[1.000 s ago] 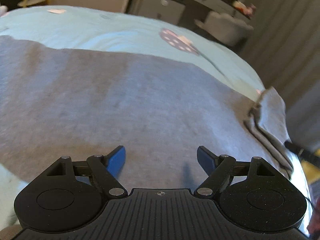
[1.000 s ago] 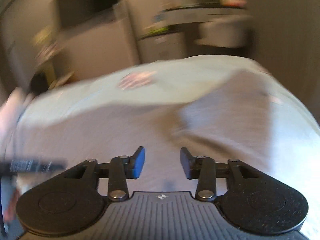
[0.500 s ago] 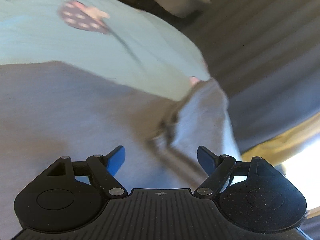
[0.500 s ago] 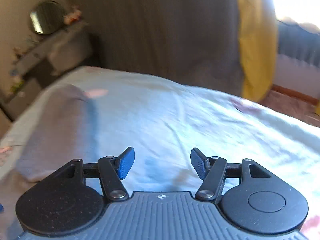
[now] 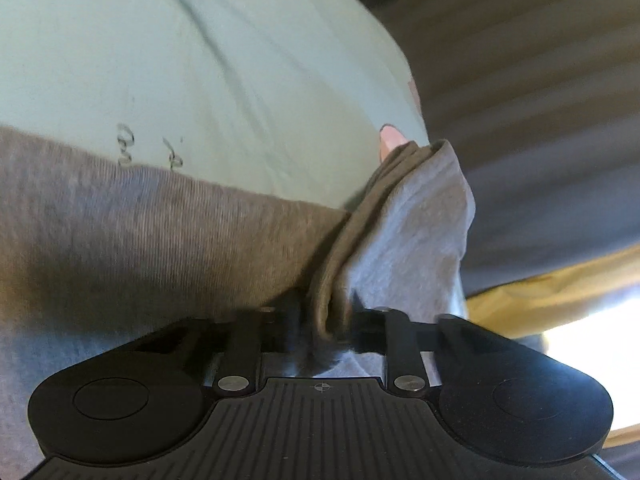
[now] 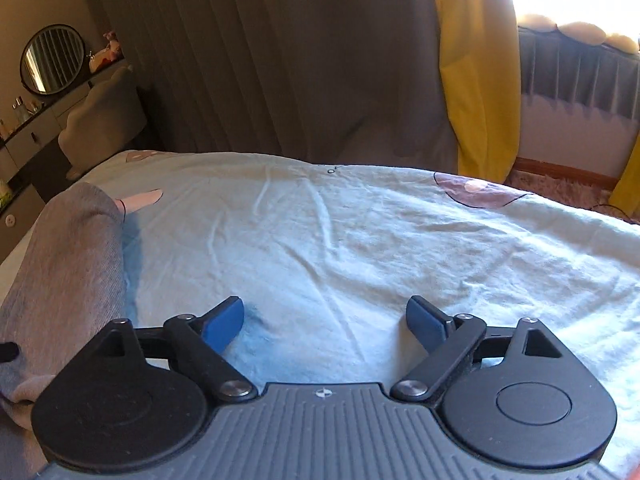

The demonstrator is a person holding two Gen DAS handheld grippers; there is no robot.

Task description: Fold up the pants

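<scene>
Bed with light blue-green printed sheet fills both views. Grey pants lie spread across it; in the left wrist view they cover the near left area, with a folded, layered edge bunched at the bed's right side. In the right wrist view the pants sit at far left. Dark curtains and a yellow curtain behind the bed. Left gripper has just been closing and now pinches the bunched pants edge between its jaws. Right gripper has just been opening; jaws wide apart over bare sheet, nothing between them.
</scene>
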